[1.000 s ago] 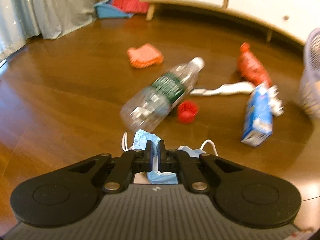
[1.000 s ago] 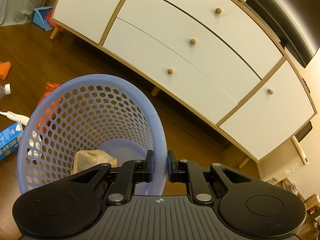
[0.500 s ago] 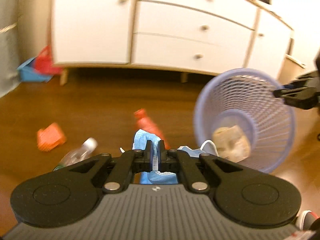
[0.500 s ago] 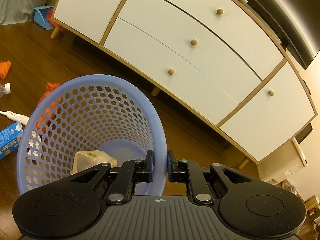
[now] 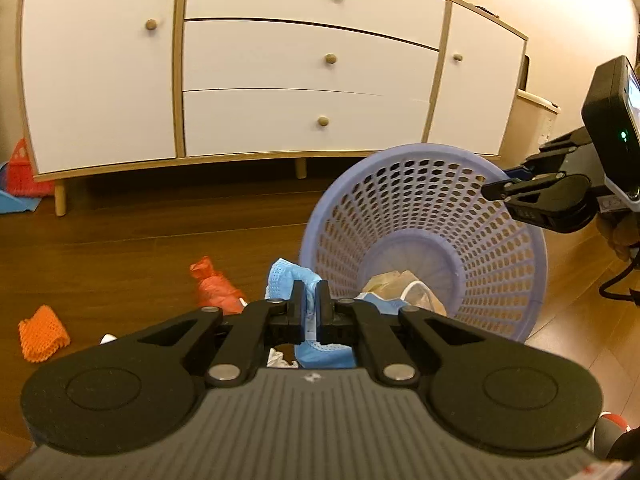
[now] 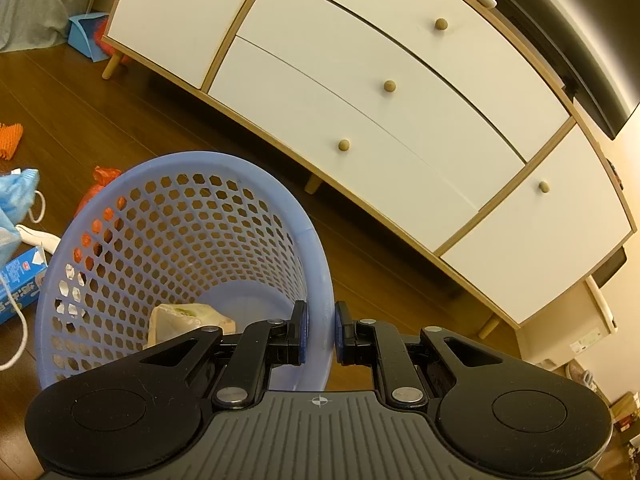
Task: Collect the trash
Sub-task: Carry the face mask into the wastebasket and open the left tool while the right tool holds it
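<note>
My left gripper [image 5: 309,300] is shut on a crumpled blue face mask [image 5: 286,280], held just left of the mouth of a lavender perforated basket [image 5: 496,256]. The basket is tilted toward me, with crumpled beige paper [image 5: 394,282] at its bottom. My right gripper [image 6: 319,330] is shut on the basket's rim [image 6: 320,280]; from the left wrist it shows as a black clamp at the rim's right [image 5: 520,190]. In the right wrist view the mask [image 6: 16,196] hangs at the left edge, and the paper [image 6: 180,318] lies inside the basket.
A red bag [image 5: 212,286] and an orange mesh piece [image 5: 40,334] lie on the wooden floor at left. A blue carton [image 6: 18,284] and white item [image 6: 40,236] sit beside the basket. A white sideboard [image 5: 280,64] stands behind. Blue dustpan [image 6: 86,36] far left.
My left gripper swung from the floor litter to the basket, carrying the mask up to its mouth. The right gripper held the rim steady throughout.
</note>
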`<state>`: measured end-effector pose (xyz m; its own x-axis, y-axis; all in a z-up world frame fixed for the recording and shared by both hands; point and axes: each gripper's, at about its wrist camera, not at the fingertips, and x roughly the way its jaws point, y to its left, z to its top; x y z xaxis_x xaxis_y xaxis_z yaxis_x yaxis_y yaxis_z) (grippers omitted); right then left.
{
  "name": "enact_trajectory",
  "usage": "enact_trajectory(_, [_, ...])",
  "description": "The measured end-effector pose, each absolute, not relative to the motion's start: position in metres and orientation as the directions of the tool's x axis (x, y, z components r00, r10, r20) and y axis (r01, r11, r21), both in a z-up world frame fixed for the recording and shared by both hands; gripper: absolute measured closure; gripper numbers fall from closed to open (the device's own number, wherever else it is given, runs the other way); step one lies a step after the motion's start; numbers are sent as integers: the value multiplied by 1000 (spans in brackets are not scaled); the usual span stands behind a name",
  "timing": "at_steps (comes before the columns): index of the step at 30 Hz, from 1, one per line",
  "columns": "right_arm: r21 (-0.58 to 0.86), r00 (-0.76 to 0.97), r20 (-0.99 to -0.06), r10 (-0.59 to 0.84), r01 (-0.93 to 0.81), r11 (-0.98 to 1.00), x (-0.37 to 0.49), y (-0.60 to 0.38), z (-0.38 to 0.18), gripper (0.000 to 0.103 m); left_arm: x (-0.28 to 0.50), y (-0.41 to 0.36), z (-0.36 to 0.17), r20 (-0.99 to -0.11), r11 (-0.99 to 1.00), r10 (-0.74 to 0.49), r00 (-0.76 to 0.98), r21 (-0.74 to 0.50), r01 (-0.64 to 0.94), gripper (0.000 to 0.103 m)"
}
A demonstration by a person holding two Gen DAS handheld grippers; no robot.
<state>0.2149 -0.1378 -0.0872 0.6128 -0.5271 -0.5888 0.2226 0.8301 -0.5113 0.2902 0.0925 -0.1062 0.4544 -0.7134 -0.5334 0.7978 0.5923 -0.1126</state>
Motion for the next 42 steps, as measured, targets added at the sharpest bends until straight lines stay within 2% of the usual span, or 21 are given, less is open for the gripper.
enact_trajectory(27, [-514, 612, -588, -529, 222, 829, 215, -137, -87, 93, 294, 60, -103, -515, 554, -743, 427, -114, 825, 101])
enact_trajectory(30, [-517, 611, -588, -530, 221, 827, 215, -137, -88, 93, 295, 49, -104, -529, 542, -744, 408, -122, 832, 97])
enact_trajectory(32, [-517, 609, -588, -532, 222, 827, 215, -138, -88, 93, 298, 49, -106, -543, 548, -738, 400, -138, 825, 83])
enact_trajectory(34, [-515, 608, -589, -532, 226, 827, 216, -139, -88, 93, 299, 53, -107, -541, 563, -731, 416, -134, 816, 76])
enact_trajectory(42, [-515, 603, -591, -536, 230, 826, 218, -138, -88, 93, 306, 68, -111, -567, 612, -689, 452, -122, 781, 76])
